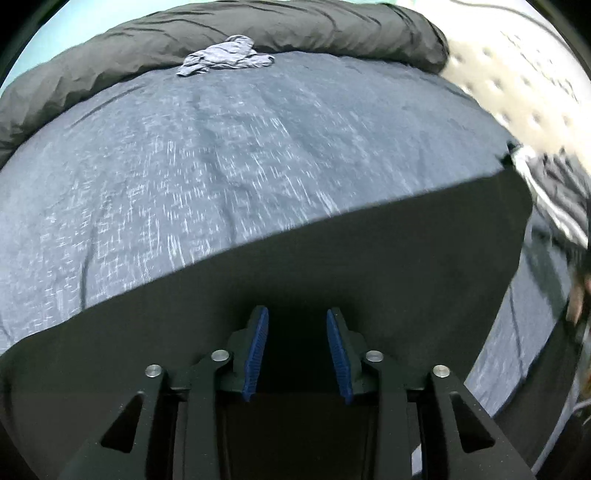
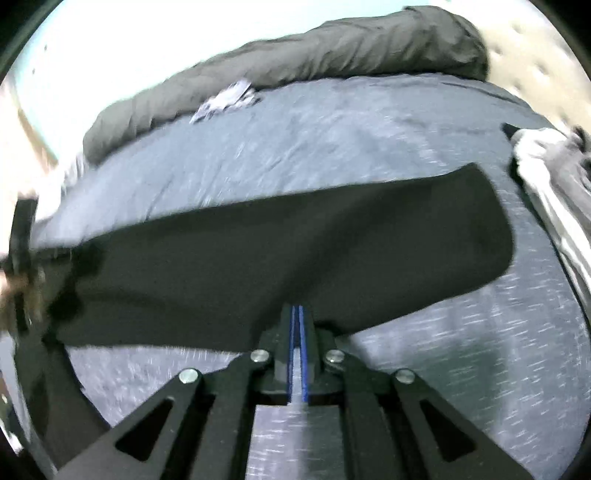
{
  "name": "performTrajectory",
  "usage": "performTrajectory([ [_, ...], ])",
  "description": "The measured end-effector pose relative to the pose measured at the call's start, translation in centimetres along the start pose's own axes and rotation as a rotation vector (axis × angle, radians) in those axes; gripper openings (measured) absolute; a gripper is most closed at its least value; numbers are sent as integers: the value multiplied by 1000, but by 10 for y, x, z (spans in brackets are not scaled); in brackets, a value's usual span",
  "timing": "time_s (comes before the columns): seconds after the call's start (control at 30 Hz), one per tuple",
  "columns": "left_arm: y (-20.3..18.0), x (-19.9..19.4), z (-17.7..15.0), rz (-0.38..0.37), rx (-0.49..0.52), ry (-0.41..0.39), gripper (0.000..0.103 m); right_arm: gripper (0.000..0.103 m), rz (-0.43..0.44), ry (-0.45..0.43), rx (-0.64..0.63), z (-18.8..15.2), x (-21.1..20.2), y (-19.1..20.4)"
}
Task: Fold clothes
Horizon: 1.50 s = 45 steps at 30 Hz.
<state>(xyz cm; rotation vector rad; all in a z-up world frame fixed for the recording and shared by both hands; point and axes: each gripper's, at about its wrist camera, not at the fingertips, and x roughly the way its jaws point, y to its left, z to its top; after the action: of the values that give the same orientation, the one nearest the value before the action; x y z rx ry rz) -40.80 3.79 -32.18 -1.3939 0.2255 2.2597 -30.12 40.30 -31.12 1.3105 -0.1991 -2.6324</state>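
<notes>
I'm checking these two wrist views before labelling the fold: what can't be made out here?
- Left wrist view: the near part of the dark garment is covered by the left tool.
- Right wrist view: whether the shut right tool actually pinches the garment; its fingers cover the edge.
- Right wrist view: the crumpled grey cloth is smeared by blur.
- Both views: the striped pile is cut off by the right edge.

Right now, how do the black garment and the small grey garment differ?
The black garment lies spread flat at the near edge; the small grey garment sits crumpled at the far side against the rolled dark duvet. The black one is far larger and the right gripper pinches its edge; the grey one is untouched. Both rest on the blue-grey bedsheet.
</notes>
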Motion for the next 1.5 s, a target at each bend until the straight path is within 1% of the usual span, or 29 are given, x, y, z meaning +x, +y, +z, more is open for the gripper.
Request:
performTrajectory([
  [0.03, 0, 0, -1, 9, 13, 2, 41, 11, -30, -4, 1, 4, -2, -7],
  [0.1, 5, 1, 2, 28, 15, 4, 41, 23, -80, -17, 11, 13, -3, -24],
  [0.13, 8, 1, 5, 35, 6, 0, 41, 27, -103, -26, 22, 17, -4, -32],
  [0.2, 16, 4, 12, 47, -10, -10, 41, 54, -149, -49, 51, 25, -6, -48],
  [0.27, 25, 10, 19, 64, -21, -3, 42, 55, -163, -67, 94, 33, -4, -64],
  [0.33, 31, 17, 24, 75, -20, -1, 42, 55, -168, -68, 112, 41, 0, -74],
  [0.4, 35, 22, 27, 86, -14, -3, 44, 55, -171, -71, 120, 50, 3, -83],
  [0.43, 36, 25, 28, 89, -11, -2, 50, 56, -169, -76, 117, 55, 4, -85],
  [0.47, 37, 27, 28, 88, -8, 1, 53, 56, -165, -81, 110, 61, 6, -87],
  [0.67, 40, 37, 29, 83, 21, -4, 53, 56, -166, -44, 125, 90, 27, -101],
  [0.73, 39, 36, 27, 78, 32, -12, 41, 56, -162, -24, 131, 94, 34, -103],
  [0.77, 38, 36, 27, 79, 39, -16, 25, 56, -163, -5, 132, 95, 39, -104],
  [0.8, 37, 36, 27, 79, 45, -16, 16, 54, -162, 3, 129, 96, 42, -104],
  [0.83, 36, 37, 26, 74, 51, -12, 5, 49, -160, 4, 124, 96, 45, -103],
  [0.87, 34, 38, 26, 75, 62, -8, 4, 34, -157, 5, 119, 96, 47, -102],
  [0.9, 34, 37, 27, 74, 65, -8, 4, 22, -155, 6, 113, 97, 49, -101],
  [0.93, 35, 35, 27, 70, 61, -12, 3, 17, -153, 5, 113, 97, 50, -101],
  [0.97, 36, 33, 28, 67, 58, -16, 2, 9, -153, 2, 115, 97, 51, -101],
  [1.0, 36, 31, 28, 68, 58, -24, 2, 6, -148, 1, 119, 97, 51, -101],
  [1.1, 35, 25, 30, 88, 67, -54, 2, 4, -153, -21, 117, 99, 48, -104],
  [1.27, 34, 19, 33, 116, 71, -86, 1, 3, -203, -103, 145, 108, 33, -116],
  [1.4, 43, 17, 37, 129, 38, -104, 1, 3, -234, -121, 125, 116, 31, -116],
  [1.5, 48, 21, 39, 133, 27, -94, 1, 3, -255, -114, 140, 120, 34, -121],
])
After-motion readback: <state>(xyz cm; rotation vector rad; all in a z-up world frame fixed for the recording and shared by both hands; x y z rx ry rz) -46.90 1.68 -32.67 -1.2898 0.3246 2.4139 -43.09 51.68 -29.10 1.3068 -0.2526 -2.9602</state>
